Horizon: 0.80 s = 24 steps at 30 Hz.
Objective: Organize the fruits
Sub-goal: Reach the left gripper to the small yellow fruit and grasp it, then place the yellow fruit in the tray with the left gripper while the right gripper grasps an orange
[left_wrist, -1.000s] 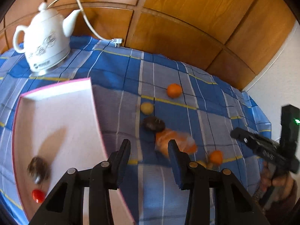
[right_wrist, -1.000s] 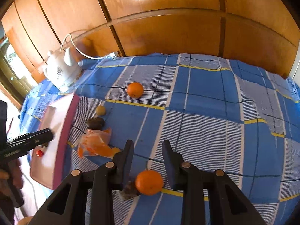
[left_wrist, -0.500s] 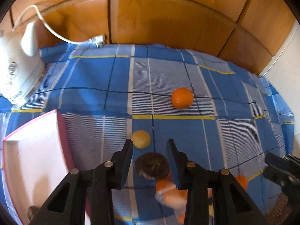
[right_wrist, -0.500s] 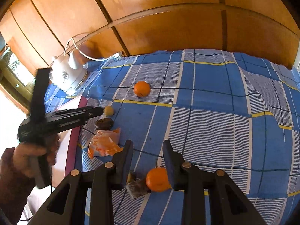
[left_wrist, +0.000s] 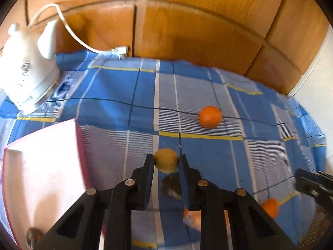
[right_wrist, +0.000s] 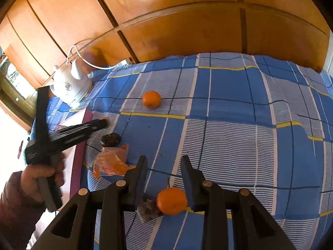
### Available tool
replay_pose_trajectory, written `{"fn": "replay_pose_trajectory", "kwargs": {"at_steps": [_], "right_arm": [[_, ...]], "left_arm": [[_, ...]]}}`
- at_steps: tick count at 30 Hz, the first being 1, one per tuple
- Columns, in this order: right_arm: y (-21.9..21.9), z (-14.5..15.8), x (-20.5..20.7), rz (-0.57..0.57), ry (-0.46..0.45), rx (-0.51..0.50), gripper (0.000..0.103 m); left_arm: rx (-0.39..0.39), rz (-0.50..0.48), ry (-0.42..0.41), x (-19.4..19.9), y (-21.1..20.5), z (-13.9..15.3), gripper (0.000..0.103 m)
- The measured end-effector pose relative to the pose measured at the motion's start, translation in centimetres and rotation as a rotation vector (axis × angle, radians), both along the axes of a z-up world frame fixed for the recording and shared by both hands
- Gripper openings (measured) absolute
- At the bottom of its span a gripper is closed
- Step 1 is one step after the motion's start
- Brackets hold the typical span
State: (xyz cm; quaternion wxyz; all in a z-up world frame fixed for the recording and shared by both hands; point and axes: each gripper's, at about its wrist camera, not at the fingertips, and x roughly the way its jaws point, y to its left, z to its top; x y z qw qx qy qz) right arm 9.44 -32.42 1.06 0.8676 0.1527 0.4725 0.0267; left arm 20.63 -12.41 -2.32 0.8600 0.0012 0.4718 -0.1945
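My left gripper (left_wrist: 166, 160) is shut on a small yellow fruit (left_wrist: 166, 164), one pad on each side, just above the blue checked cloth. In the right wrist view the left gripper (right_wrist: 103, 123) reaches in from the left, held by a hand. A dark brown fruit (left_wrist: 171, 187) lies right behind the yellow one, under the fingers. My right gripper (right_wrist: 164, 162) stands open over a mandarin (right_wrist: 171, 201), which lies low between the fingers and is not gripped. Another mandarin (left_wrist: 210, 117) lies farther back. The pink tray (left_wrist: 41, 166) is at the left.
A white kettle (left_wrist: 25, 73) with a cord stands at the back left against wood panelling. An orange plastic bag (right_wrist: 110, 160) lies near the tray. A dark wrapped piece (right_wrist: 148, 210) sits beside the near mandarin. A dark fruit (left_wrist: 32, 236) lies in the tray.
My left gripper has moved forward from the tray's edge, past the dark fruit, and shut on the yellow fruit. The right gripper has stayed over the near mandarin.
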Motion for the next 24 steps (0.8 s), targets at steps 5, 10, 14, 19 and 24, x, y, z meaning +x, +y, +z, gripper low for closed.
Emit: {"fn": "replay_pose_trajectory", "kwargs": {"at_steps": [5,10,14,19,24], "right_arm": [[0.0,-1.4,0.4,-0.011,0.055,-0.003,0.033],[1.7,-2.5,1.6,0.035,0.120,-0.020,0.033],[3.5,-1.9,4.2,0.070,0.096,-0.039,0.039],[4.4,-2.1,10.1,0.037,0.072,-0.027,0.061],[4.8,-3.2,15.3,-0.032,0.098,-0.059,0.061]], "left_arm": [[-0.058,0.002,-0.049,-4.1,2.4,1.6,0.024],[-0.089,0.001,-0.063,-7.0,4.5,1.9,0.024],[-0.103,-0.001,-0.079,-9.2,5.9,1.8,0.024],[-0.109,-0.007,-0.102,-11.3,6.9,1.9,0.024],[-0.125,0.004,-0.102,-12.2,8.0,1.8,0.024]]}}
